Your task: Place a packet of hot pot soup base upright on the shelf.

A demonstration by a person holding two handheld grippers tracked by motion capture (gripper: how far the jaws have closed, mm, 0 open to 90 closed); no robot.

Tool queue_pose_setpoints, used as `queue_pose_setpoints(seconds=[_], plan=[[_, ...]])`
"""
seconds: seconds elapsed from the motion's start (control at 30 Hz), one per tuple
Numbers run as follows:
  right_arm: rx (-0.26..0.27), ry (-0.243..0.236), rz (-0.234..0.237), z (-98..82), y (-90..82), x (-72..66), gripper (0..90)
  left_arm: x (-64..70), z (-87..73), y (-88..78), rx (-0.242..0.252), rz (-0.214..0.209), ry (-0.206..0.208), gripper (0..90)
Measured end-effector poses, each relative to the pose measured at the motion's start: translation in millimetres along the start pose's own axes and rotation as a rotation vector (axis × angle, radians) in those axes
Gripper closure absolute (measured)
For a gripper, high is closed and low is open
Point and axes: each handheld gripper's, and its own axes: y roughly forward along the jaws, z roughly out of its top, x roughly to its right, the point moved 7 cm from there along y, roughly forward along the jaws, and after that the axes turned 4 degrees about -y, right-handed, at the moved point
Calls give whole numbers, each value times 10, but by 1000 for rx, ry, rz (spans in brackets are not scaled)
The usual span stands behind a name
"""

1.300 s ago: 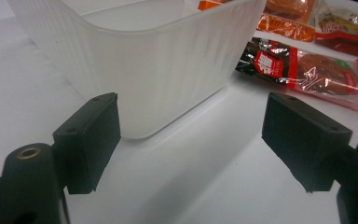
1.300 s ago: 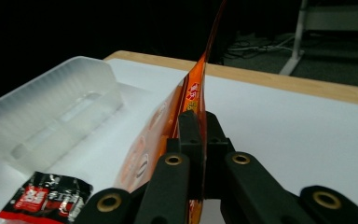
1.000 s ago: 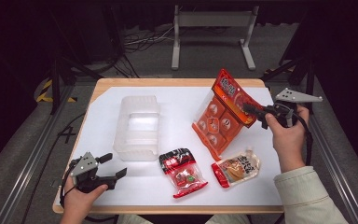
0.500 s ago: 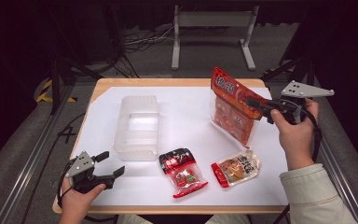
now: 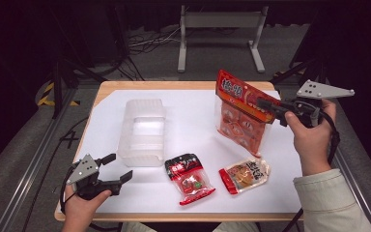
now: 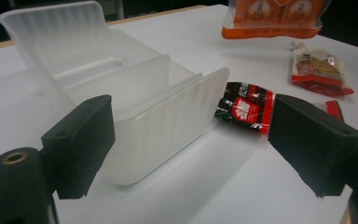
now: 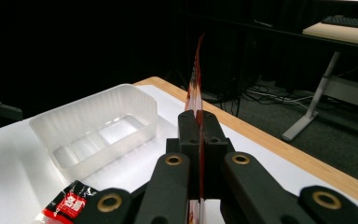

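Now the right gripper (image 5: 269,107) has lifted the big orange snack bag (image 5: 239,116) clear of the tabletop (image 5: 193,111), its jaws clamped on the bag's top edge, so the bag hangs over the right half near the far edge instead of lying flat as it did a second ago. That lift suggests the bag is ready to be carried to the clear plastic bin (image 5: 142,130) left of centre. Meanwhile the left gripper (image 5: 118,168) has risen slightly at the near left corner, its jaws wide and empty, pointing toward the bin.
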Motion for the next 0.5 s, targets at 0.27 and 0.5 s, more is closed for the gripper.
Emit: queue_pose_setpoints(seconds=[0.27,0.5], plan=[[26,-25,42,133,-2,-74,900,154,204,111,-2,-46,-8,132],[53,-35,101,198,20,-192,900,297,379,248,25,-89,18,167]])
